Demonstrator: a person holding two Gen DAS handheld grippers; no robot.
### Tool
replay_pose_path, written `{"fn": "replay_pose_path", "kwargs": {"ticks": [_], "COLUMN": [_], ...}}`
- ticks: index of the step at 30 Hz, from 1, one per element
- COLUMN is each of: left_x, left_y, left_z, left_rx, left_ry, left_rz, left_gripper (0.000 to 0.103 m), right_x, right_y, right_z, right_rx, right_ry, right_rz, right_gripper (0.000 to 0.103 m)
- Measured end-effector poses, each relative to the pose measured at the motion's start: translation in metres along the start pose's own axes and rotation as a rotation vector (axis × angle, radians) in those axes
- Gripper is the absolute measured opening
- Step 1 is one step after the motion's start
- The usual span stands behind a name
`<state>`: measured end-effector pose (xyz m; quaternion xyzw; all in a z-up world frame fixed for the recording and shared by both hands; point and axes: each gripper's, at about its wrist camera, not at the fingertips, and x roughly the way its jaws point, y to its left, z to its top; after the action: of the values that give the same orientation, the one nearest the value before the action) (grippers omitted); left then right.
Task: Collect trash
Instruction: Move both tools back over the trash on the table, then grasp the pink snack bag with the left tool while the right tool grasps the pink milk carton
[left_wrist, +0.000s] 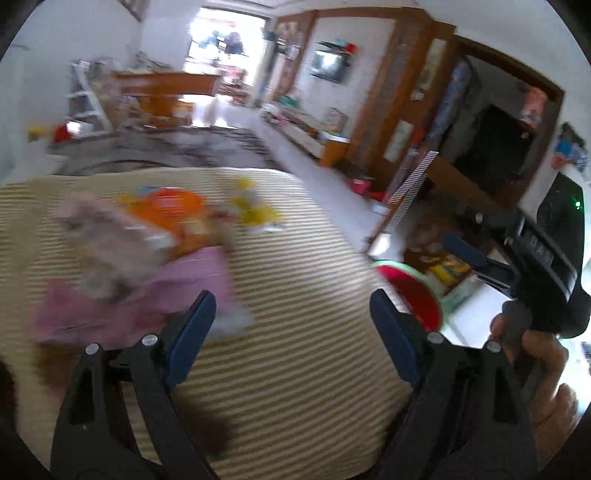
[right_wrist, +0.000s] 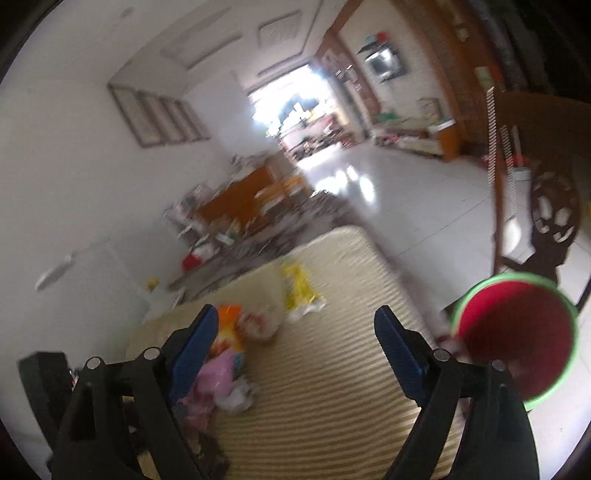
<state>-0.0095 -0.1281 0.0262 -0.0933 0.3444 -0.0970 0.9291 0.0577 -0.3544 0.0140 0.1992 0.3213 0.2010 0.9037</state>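
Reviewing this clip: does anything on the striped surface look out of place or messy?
Yes. Loose litter lies scattered on the striped mat: a pink wrapper, an orange packet and a yellow wrapper, crumpled and overlapping rather than binned. The red bin with a green rim stands beside the mat. Motion blur hides finer detail.

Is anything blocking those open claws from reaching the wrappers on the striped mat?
Nothing visible does. The left gripper and right gripper both hang open and empty over bare striped mat. The pink wrapper, orange packet and yellow wrapper lie uncovered ahead. The red bin stands beside the mat, also unobstructed.
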Motion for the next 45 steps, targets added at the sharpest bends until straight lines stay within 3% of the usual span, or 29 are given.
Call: {"fn": "replay_pose_path", "kwargs": {"ticks": [2, 8, 14, 19, 24, 29, 31, 35, 38, 45], "left_x": [-0.015, -0.028, -0.017, -0.004, 0.013, 0.031, 0.025, 0.012, 0.009, -0.015], "left_y": [0.023, 0.096, 0.127, 0.126, 0.118, 0.13, 0.137, 0.141, 0.145, 0.162], "left_z": [-0.01, -0.037, -0.05, -0.055, -0.057, -0.066, -0.065, -0.064, -0.064, -0.062], "left_rx": [-0.016, -0.119, -0.142, -0.11, -0.009, -0.037, -0.079, -0.125, -0.158, -0.288], "left_ry": [-0.018, -0.007, 0.037, 0.051, 0.076, 0.149, 0.121, 0.073, 0.058, -0.023], "left_rz": [0.076, 0.288, 0.298, 0.271, 0.355, 0.381, 0.353, 0.308, 0.292, 0.277], "left_gripper": [0.083, 0.086, 0.097, 0.098, 0.098, 0.098, 0.093, 0.061, 0.049, 0.044], "right_x": [0.009, 0.009, 0.013, 0.016, 0.021, 0.025, 0.027, 0.029, 0.031, 0.048], "right_y": [0.009, 0.012, 0.014, 0.021, 0.025, 0.024, 0.024, 0.026, 0.028, 0.041], "right_z": [-0.004, -0.007, -0.01, -0.014, -0.018, -0.019, -0.019, -0.02, -0.022, -0.025], "right_rx": [-0.03, -0.062, -0.093, -0.143, -0.18, -0.18, -0.18, -0.191, -0.209, -0.251], "right_ry": [0.047, 0.02, 0.024, 0.033, 0.045, 0.059, 0.06, 0.067, 0.067, 0.111], "right_rz": [-0.008, -0.044, -0.077, -0.11, -0.128, -0.124, -0.122, -0.124, -0.129, -0.13], "right_gripper": [0.083, 0.083, 0.083, 0.084, 0.084, 0.084, 0.084, 0.084, 0.084, 0.084]}}
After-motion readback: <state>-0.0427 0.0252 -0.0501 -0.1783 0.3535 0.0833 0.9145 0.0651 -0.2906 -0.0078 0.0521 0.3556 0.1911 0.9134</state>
